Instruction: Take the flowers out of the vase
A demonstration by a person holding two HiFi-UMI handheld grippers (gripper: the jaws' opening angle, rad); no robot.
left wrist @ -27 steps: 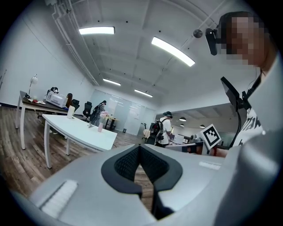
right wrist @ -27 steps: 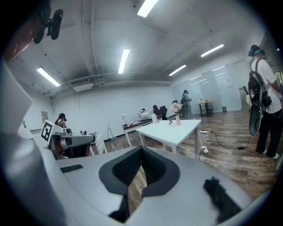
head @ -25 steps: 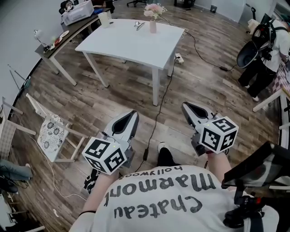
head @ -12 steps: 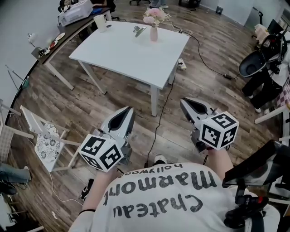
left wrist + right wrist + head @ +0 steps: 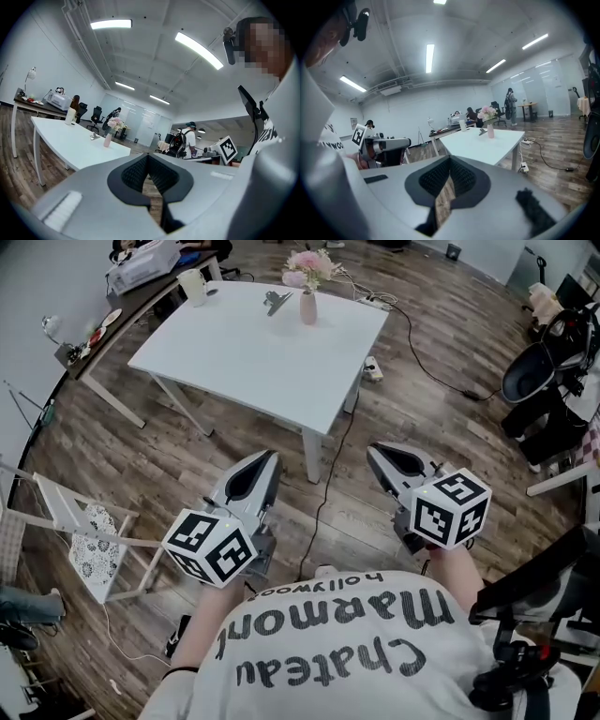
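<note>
A small pink vase [image 5: 307, 307] with pink and white flowers [image 5: 308, 263] stands near the far edge of a white table [image 5: 244, 348]. Both grippers are held over the wooden floor, short of the table's near corner and well away from the vase. My left gripper [image 5: 268, 457] is shut and holds nothing. My right gripper [image 5: 373, 450] is shut and empty too. The left gripper view shows the vase [image 5: 108, 140] and flowers [image 5: 115, 124] far beyond the closed tips [image 5: 148, 156]. In the right gripper view the vase [image 5: 491, 131] stands beyond the closed tips [image 5: 450, 160].
A white cup [image 5: 194, 284] and a metal clip [image 5: 275, 303] are on the table too. A side desk [image 5: 103, 320] with a printer lies to the left. A white chair [image 5: 89, 531] is at the left, a black cable [image 5: 328, 465] crosses the floor, and a stroller [image 5: 539, 371] is at the right.
The person has walked toward the table: it sits nearer and larger in the head view, and both grippers have come close to its near corner. Both stay shut.
</note>
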